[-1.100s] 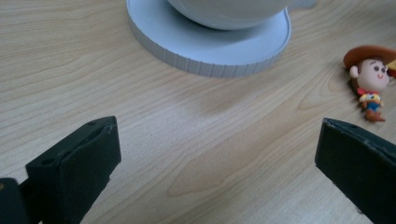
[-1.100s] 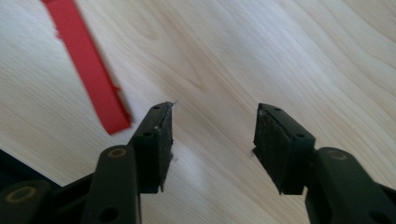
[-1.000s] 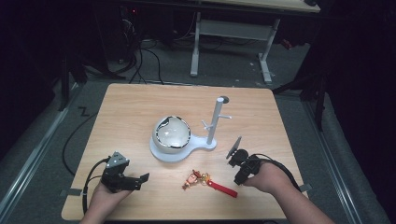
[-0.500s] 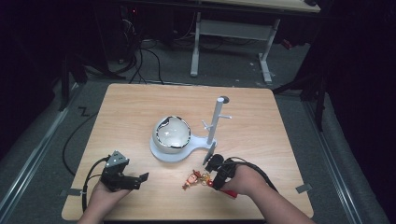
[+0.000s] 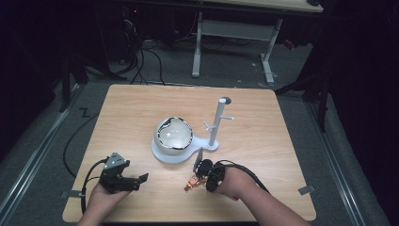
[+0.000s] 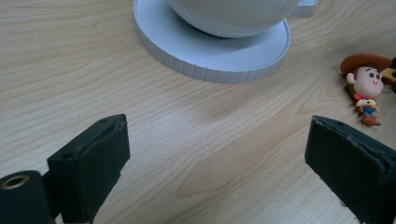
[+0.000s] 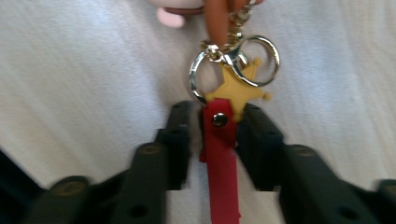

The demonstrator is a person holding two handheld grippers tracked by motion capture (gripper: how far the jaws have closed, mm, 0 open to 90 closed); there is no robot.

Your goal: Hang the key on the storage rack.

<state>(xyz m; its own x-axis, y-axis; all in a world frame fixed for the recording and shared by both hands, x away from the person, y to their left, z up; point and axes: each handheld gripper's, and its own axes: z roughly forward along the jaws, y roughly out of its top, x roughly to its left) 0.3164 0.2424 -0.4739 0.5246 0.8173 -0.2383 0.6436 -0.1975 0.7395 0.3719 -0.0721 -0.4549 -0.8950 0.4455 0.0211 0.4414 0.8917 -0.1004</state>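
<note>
A keychain lies near the table's front edge: a small cowboy figure (image 5: 190,181) (image 6: 366,86) on a chain with metal rings (image 7: 259,53), a yellow star (image 7: 236,88) and a red strap (image 7: 222,154). My right gripper (image 5: 202,170) (image 7: 219,126) is shut on the red strap just below the star, low over the table. My left gripper (image 5: 140,178) (image 6: 215,154) rests at the front left, open, with bare wood between its jaws. The figure lies off to its right.
A white round base (image 5: 162,153) (image 6: 205,51) carries a shiny white dome (image 5: 175,134). It joins a white upright post with short pegs (image 5: 217,122) at mid-table. Cables trail from both grippers. Table edges lie close behind both hands.
My right gripper has swung left from the table's right side to the keychain and shut on its red strap. The left gripper has stayed put.
</note>
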